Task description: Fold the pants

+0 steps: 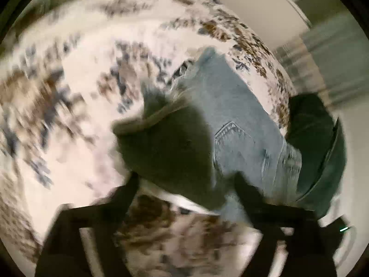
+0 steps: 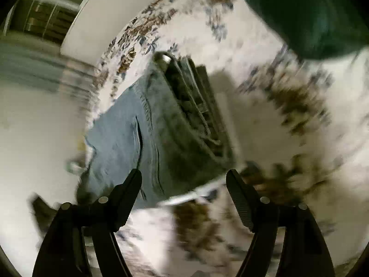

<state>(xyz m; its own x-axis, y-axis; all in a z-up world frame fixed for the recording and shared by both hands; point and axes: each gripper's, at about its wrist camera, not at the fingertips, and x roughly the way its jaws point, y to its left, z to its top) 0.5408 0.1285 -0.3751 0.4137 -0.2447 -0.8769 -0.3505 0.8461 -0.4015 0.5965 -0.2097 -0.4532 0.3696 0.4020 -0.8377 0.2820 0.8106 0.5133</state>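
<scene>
Light blue jeans (image 1: 233, 124) lie on a white floral bedspread (image 1: 76, 87), near its edge. A back pocket shows in the left wrist view, and a dark shadow covers the part nearest me. My left gripper (image 1: 186, 187) is open above the jeans, empty. In the right wrist view the jeans (image 2: 143, 129) show their waistband and button at the far end. My right gripper (image 2: 184, 182) is open just above the near edge of the jeans, holding nothing. Both views are blurred by motion.
The bedspread (image 2: 288, 120) ends at a pale floor (image 2: 34, 120) on one side. A dark green sleeve (image 1: 318, 147) sits at the right of the left wrist view, and it also shows in the right wrist view (image 2: 311, 13). A doorway with shelves (image 2: 46, 18) is far off.
</scene>
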